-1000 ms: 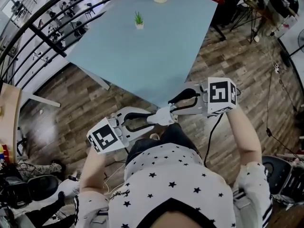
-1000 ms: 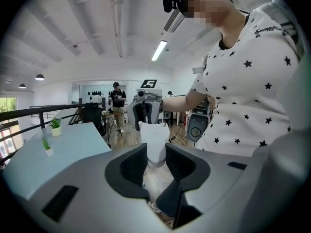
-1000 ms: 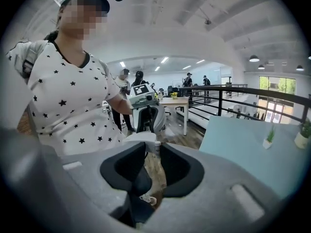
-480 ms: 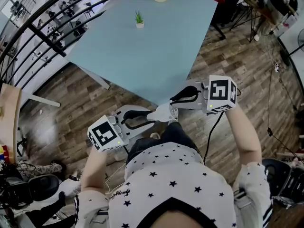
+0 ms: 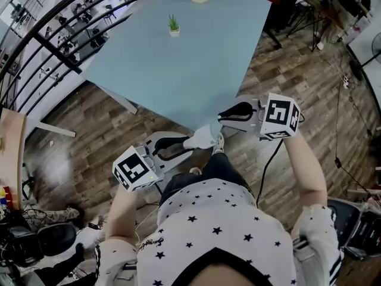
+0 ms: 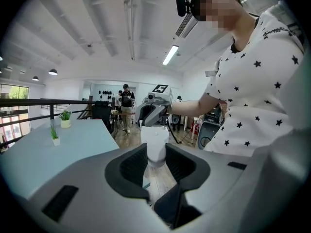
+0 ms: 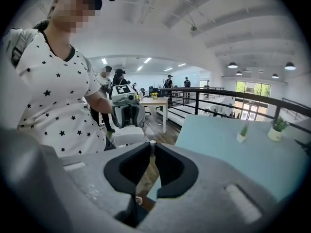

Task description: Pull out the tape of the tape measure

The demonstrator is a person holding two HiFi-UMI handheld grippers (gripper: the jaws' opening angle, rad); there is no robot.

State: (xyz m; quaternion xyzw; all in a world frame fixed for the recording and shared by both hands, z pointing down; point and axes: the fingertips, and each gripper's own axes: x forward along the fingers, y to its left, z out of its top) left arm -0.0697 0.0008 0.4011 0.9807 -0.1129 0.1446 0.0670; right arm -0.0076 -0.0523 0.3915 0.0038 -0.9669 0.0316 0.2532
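Hovering off the table (image 5: 189,97) corner, the tape measure (image 5: 206,137) overhangs floor (image 5: 113,130).

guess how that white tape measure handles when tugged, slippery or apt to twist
The tape measure looks smooth and rounded, so it may twist or slip in the left gripper, which clamps only its near end. It seems small, probably light. The right gripper has just been closing its jaws on the end tab, so a tug may shift it.

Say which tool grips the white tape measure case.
The left tool: the white case sits between its jaws. The right tool, jaws just closed, pinches only the tape's end tab.
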